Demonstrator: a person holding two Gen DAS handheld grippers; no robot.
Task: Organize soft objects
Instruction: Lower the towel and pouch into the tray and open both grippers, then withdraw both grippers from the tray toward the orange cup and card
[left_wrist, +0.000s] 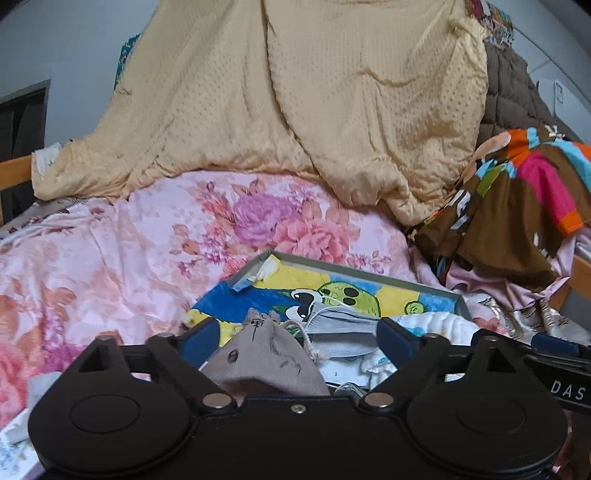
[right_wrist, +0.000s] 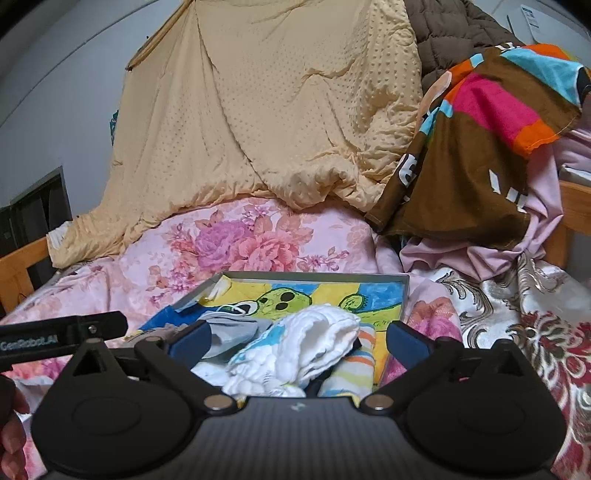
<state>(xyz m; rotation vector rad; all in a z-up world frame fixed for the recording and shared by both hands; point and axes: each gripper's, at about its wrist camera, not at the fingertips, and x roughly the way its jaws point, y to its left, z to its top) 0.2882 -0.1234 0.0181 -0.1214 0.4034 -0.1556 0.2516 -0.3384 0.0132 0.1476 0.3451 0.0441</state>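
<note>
A shallow grey box (left_wrist: 364, 272) (right_wrist: 314, 276) lined with a cartoon-print cloth lies on the floral bedspread. In it rest a grey drawstring pouch (left_wrist: 264, 360), a grey face mask (left_wrist: 341, 321) (right_wrist: 231, 326) and a white quilted cloth (right_wrist: 314, 343) (left_wrist: 439, 320) over a striped cloth (right_wrist: 354, 363). My left gripper (left_wrist: 300, 340) stands open just above the pouch and mask, its blue pads apart from them. My right gripper (right_wrist: 300, 343) is open wide over the white cloth, pads off it. Each gripper shows at the edge of the other's view.
A large yellow quilt (left_wrist: 288, 99) is heaped at the back of the bed. A brown multicoloured cloth (right_wrist: 491, 147) and a pink sheet (right_wrist: 480, 254) pile up on the right, beside a gold-patterned fabric (right_wrist: 524, 317). Wooden bed rails (right_wrist: 22, 269) run along both sides.
</note>
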